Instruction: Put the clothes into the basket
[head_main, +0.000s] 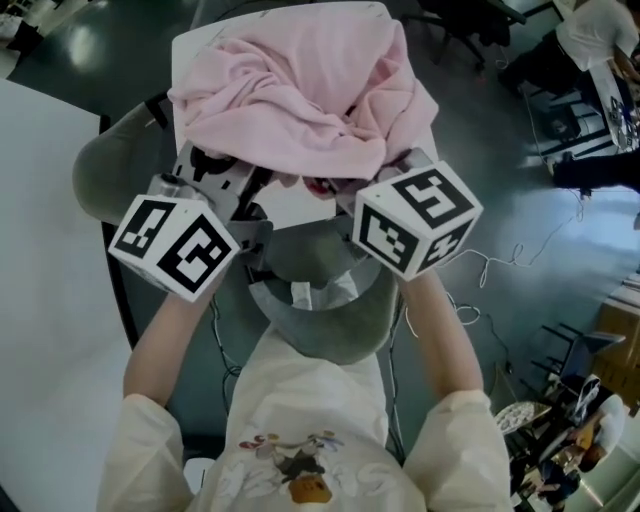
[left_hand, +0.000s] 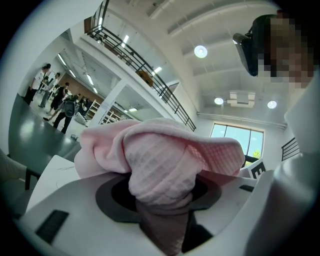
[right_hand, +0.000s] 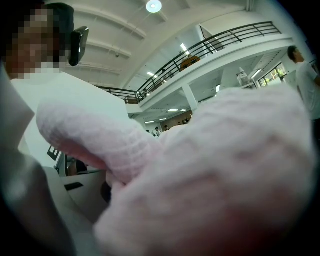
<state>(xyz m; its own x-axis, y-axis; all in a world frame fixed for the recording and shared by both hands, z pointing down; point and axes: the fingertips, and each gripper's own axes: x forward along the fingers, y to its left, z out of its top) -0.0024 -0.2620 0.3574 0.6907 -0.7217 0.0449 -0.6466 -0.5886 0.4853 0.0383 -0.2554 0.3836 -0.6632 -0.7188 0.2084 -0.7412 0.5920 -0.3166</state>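
Grey floor under pink garment (bunched)

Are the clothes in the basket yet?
Not yet. Nothing looks put away. The left gripper and right gripper both clutch the pink garment, bunched and lifted up. Left to do: drop it into the basket, which I can't clearly see.

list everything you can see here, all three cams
pink garment: 1, pink, held up between both grippers, over the white surface
white surface: 1, white, beneath the garment
white table: 1, white, head view's left edge
grey rounded shapes: 2, grey, left of garment and below grippers; unidentifiable
cable: 1, white, on dark floor at right
bystanders: several, far background
cream t-shirt: 1, cream, on the person
left gripper: 1, white, shut on the garment
right gripper: 1, white, shut on the garment
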